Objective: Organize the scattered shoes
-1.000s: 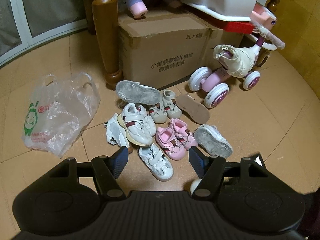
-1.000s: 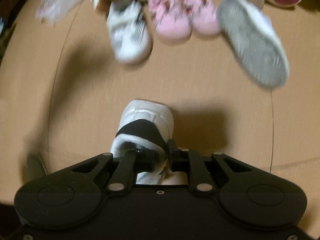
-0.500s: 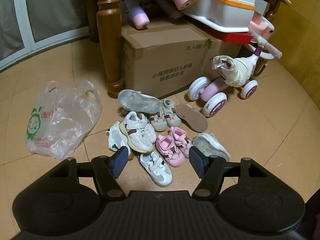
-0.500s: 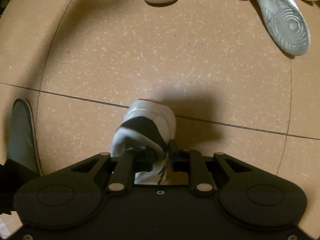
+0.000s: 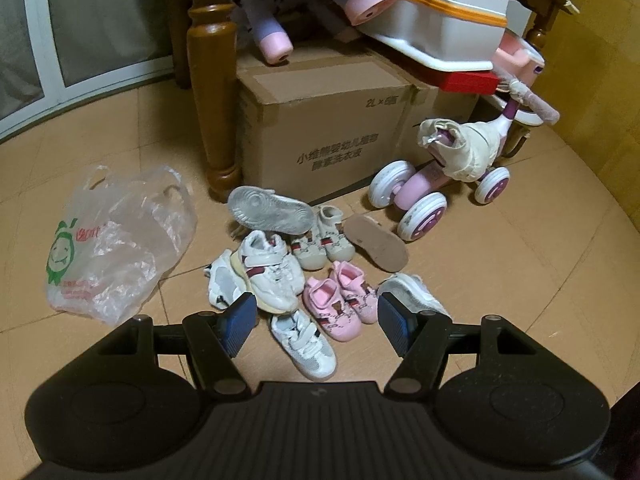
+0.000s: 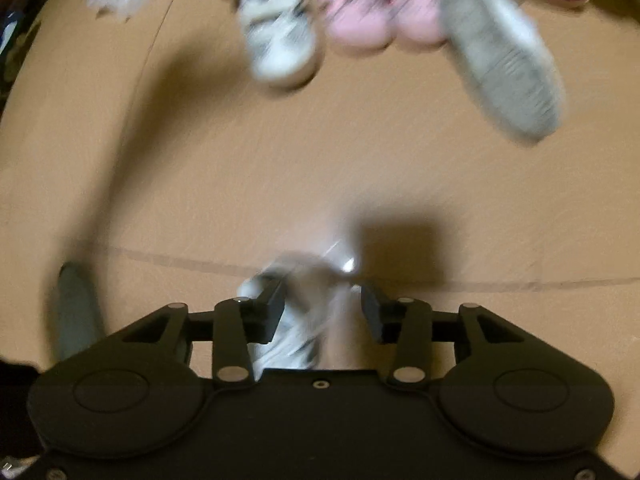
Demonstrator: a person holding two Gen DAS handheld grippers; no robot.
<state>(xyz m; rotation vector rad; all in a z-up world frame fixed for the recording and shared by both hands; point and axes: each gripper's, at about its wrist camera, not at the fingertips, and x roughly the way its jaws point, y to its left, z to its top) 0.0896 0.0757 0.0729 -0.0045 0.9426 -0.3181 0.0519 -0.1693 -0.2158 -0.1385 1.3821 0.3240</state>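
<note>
A heap of small shoes lies on the tan floor: a pink pair (image 5: pixel 340 304), a white strap sneaker (image 5: pixel 272 276), a small white shoe (image 5: pixel 304 344), a beige pair (image 5: pixel 322 240) and an upturned grey sole (image 5: pixel 270 214). My left gripper (image 5: pixel 317 320) hovers open above the heap's near side, holding nothing. In the blurred right wrist view, my right gripper (image 6: pixel 322 308) has its jaws opening. A white-and-black shoe (image 6: pixel 292 328) sits on the floor between them, with a gap at the right finger. The pink pair (image 6: pixel 376 20) and an upturned sole (image 6: pixel 500 60) lie farther ahead.
A crumpled plastic bag (image 5: pixel 116 240) lies left of the heap. Behind it stand a wooden post (image 5: pixel 210 80), a cardboard box (image 5: pixel 320 120) and a pink ride-on toy (image 5: pixel 440 184). A dark slipper-like shape (image 6: pixel 76 312) is at the right gripper's left.
The right gripper's jaws have parted and let go of the white-and-black shoe. It has lifted, and the shoe heap is back in its view. The left gripper has barely moved.
</note>
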